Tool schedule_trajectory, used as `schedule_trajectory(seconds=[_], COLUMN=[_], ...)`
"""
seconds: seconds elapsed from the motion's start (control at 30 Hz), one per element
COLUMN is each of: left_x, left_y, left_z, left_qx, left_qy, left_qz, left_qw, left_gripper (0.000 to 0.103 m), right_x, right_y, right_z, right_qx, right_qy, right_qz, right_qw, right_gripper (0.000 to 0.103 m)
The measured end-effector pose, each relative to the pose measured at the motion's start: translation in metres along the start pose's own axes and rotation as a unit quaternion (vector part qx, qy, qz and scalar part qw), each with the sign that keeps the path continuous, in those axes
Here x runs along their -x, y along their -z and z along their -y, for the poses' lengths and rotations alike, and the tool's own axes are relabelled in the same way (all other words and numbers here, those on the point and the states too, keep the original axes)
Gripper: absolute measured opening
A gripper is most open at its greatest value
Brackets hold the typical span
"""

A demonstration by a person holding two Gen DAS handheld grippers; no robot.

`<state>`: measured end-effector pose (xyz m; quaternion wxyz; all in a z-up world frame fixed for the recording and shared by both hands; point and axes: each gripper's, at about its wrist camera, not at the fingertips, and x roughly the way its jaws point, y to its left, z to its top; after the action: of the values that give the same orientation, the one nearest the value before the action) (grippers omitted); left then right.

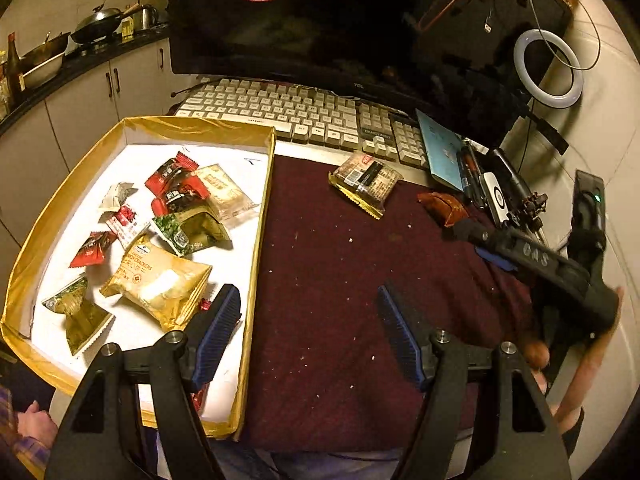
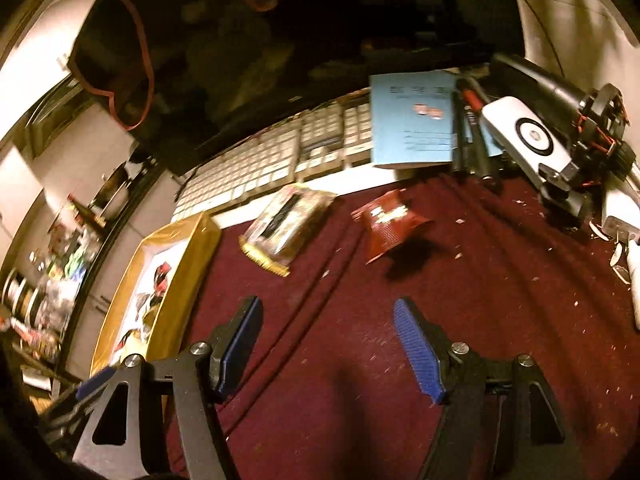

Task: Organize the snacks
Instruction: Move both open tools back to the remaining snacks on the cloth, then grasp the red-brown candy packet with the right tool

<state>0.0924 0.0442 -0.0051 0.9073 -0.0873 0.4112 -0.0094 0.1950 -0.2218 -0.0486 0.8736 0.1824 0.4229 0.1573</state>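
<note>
A gold-rimmed white box (image 1: 268, 184) on the left holds several snack packets, among them a gold cracker pack (image 1: 160, 284). A clear-wrapped snack (image 1: 366, 184) and a red-brown packet (image 1: 444, 208) lie on the maroon cloth (image 1: 340, 280) near the keyboard. My left gripper (image 1: 310, 312) is open and empty over the box's right edge. My right gripper (image 2: 326, 324) is open and empty above the cloth, short of the red packet (image 2: 390, 226) and the clear-wrapped snack (image 2: 288, 228). The right gripper also shows in the left wrist view (image 1: 472, 236), close to the red-brown packet.
A white keyboard (image 1: 280, 116) and a dark monitor (image 1: 320, 20) stand behind the cloth. A blue booklet (image 2: 412, 120), pens, a white device (image 2: 528, 140) and a ring light (image 1: 548, 68) crowd the right side. Kitchen counter with pans at far left.
</note>
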Motion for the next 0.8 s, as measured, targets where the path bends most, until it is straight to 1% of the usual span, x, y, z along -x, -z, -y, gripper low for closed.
schedule_trajectory(seconds=[0.2, 0.3, 0.33, 0.37, 0.4, 0.43, 0.47, 0.53, 0.57, 0.6, 0.7, 0.8], left_x=[-0.004, -0.006, -0.005, -0.005, -0.005, -0.005, -0.006, -0.008, -0.009, -0.009, -0.009, -0.010], left_y=[0.000, -0.001, -0.001, -0.001, -0.001, -0.001, -0.001, -0.001, -0.001, 0.000, -0.001, -0.001], left_z=[0.003, 0.005, 0.006, 0.007, 0.007, 0.008, 0.009, 0.010, 0.011, 0.011, 0.012, 0.013], left_qx=[0.002, -0.001, -0.001, 0.000, 0.001, 0.002, 0.002, -0.001, -0.003, -0.005, -0.006, -0.004], left_qy=[-0.003, -0.009, -0.008, -0.006, -0.005, -0.004, -0.002, -0.001, -0.002, -0.002, -0.003, -0.001], left_qz=[-0.004, -0.005, -0.004, -0.003, -0.002, -0.002, -0.003, -0.007, -0.008, -0.008, -0.008, -0.009], left_qw=[1.0000, 0.9999, 1.0000, 1.0000, 1.0000, 1.0000, 1.0000, 1.0000, 1.0000, 1.0000, 0.9999, 1.0000], left_gripper=[0.070, 0.070, 0.070, 0.070, 0.070, 0.070, 0.070, 0.070, 0.070, 0.070, 0.070, 0.070], right_x=[-0.019, -0.028, -0.032, -0.039, -0.047, -0.053, -0.060, -0.070, -0.075, -0.077, -0.071, -0.051], right_y=[-0.039, -0.057, -0.061, -0.064, -0.064, -0.063, -0.059, -0.053, -0.051, -0.050, -0.049, -0.043], right_z=[0.014, 0.017, 0.016, 0.013, 0.009, 0.004, 0.000, -0.005, -0.006, -0.006, -0.006, -0.007], right_qx=[0.016, 0.044, 0.053, 0.073, 0.097, 0.117, 0.136, 0.161, 0.169, 0.171, 0.169, 0.154], right_qy=[0.059, 0.092, 0.097, 0.098, 0.100, 0.104, 0.109, 0.127, 0.131, 0.133, 0.140, 0.111], right_qz=[0.001, 0.007, 0.005, -0.005, -0.018, -0.025, -0.030, -0.039, -0.044, -0.047, -0.045, -0.037], right_qw=[0.998, 0.995, 0.994, 0.992, 0.990, 0.987, 0.984, 0.978, 0.976, 0.975, 0.975, 0.981], right_gripper=[0.070, 0.070, 0.070, 0.070, 0.069, 0.063, 0.061, 0.043, 0.040, 0.033, 0.030, 0.030])
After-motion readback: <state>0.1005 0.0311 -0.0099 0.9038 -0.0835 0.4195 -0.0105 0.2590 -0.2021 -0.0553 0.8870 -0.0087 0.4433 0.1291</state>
